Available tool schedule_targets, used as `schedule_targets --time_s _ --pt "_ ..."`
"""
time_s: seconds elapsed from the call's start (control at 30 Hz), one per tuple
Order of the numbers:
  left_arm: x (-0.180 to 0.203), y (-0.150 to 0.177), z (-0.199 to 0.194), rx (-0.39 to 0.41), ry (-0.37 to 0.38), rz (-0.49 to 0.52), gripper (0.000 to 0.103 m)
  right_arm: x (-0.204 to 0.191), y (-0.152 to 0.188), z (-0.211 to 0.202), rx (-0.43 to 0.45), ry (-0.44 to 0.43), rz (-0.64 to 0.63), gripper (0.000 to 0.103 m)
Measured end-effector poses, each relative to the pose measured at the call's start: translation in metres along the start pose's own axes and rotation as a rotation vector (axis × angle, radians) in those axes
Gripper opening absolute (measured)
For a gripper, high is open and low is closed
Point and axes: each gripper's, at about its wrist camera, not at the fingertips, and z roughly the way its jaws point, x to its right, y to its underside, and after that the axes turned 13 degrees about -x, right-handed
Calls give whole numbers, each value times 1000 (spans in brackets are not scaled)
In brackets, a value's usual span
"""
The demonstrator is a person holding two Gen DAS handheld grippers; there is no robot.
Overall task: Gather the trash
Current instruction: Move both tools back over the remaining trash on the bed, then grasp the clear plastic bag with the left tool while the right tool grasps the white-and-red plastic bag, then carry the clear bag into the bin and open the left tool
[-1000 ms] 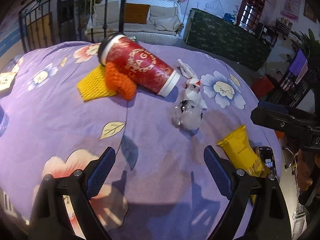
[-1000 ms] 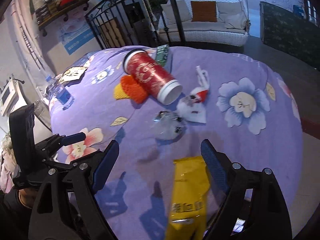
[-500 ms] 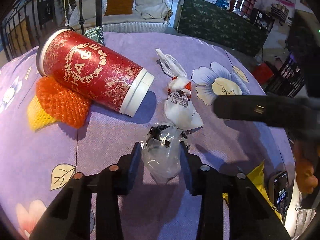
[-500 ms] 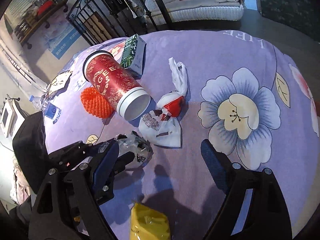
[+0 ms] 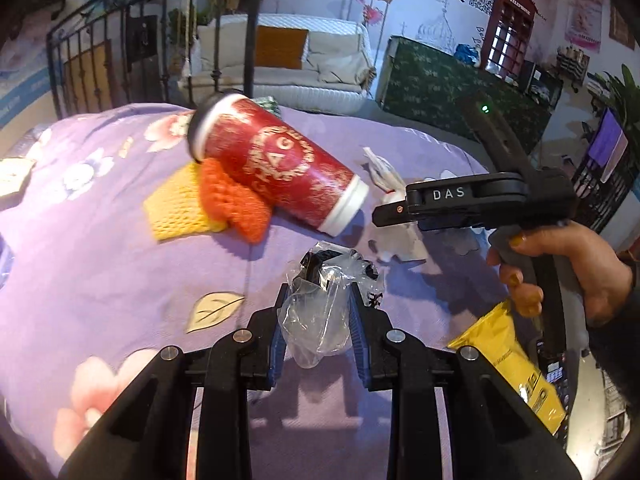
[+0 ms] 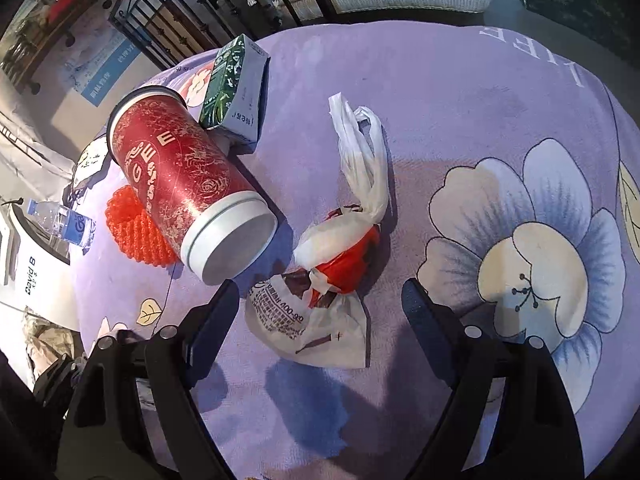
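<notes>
Left gripper has its blue-padded jaws closed tight on a crumpled clear plastic wrapper, which bulges out between the fingers and rises above the purple flowered cloth; whether its lower end touches the cloth cannot be told. Far to the left of that view a yellow foam net lies flat, with an orange foam net overlapping its right edge, and a red paper cup lies on its side across both, white base pointing toward the camera. Right of the cup the right gripper's black body crosses the frame, held by the right hand, and below the hand a yellow snack packet sits at the cloth's edge beside a phone. Seen from the right wrist, a water bottle lies at the far left off the cloth, then the orange net and the cup, with a green and white carton just behind the cup. Right gripper hangs with its jaws spread wide and nothing between them, poised either side of a knotted white plastic bag with red inside, which lies just right of the cup's base
</notes>
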Motion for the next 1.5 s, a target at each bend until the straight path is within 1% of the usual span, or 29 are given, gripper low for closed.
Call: schedule_targets --time_s 0.03,0.1,0.13,0.2,0.23,0.3,0.4,0.47,0.53,0.7,0.77,0.83,0.97,1.2,1.27,1.5 --pt "-4 4 -4 3 -2 -10 27 0 -3 3 -8 14 1 81" --pt "-14 11 -10 -3 5 -42 27 -2 -6 7 -20 48 -15 70" --pt "-19 15 -13 -8 8 -54 27 -4 -7 8 -23 76 -33 67" --pt "-23 17 -17 -10 7 -74 27 -6 -8 7 -19 131 -56 47" --pt "-25 20 -20 -8 5 -80 27 -5 -8 7 -17 141 -61 43" --pt "-28 23 -22 -7 -5 -85 27 -2 -7 4 -14 143 -66 29" --pt "-33 29 -24 -1 -6 -106 27 2 -2 -3 6 136 -62 21" --pt "-36 35 -27 4 -8 -123 27 1 6 -9 30 150 -67 19" --pt "-36 39 -30 10 -21 -118 27 -2 14 -17 62 160 -77 18" --pt "-41 50 -44 25 -19 -126 27 -18 40 -45 147 153 -114 18" --pt "-42 55 -50 33 -19 -134 27 -28 51 -56 172 137 -134 18" --pt "-44 61 -58 45 -19 -141 27 -42 65 -67 201 139 -167 18" --pt "-49 73 -72 65 -33 -153 27 -79 97 -85 251 140 -271 18" --pt "-65 96 -94 90 -57 -201 27 -138 153 -88 260 107 -418 18" --pt "-71 103 -99 93 -67 -217 27 -151 172 -86 258 84 -448 18" --pt "-95 133 -113 83 -118 -274 27 -197 227 -60 241 24 -517 18"
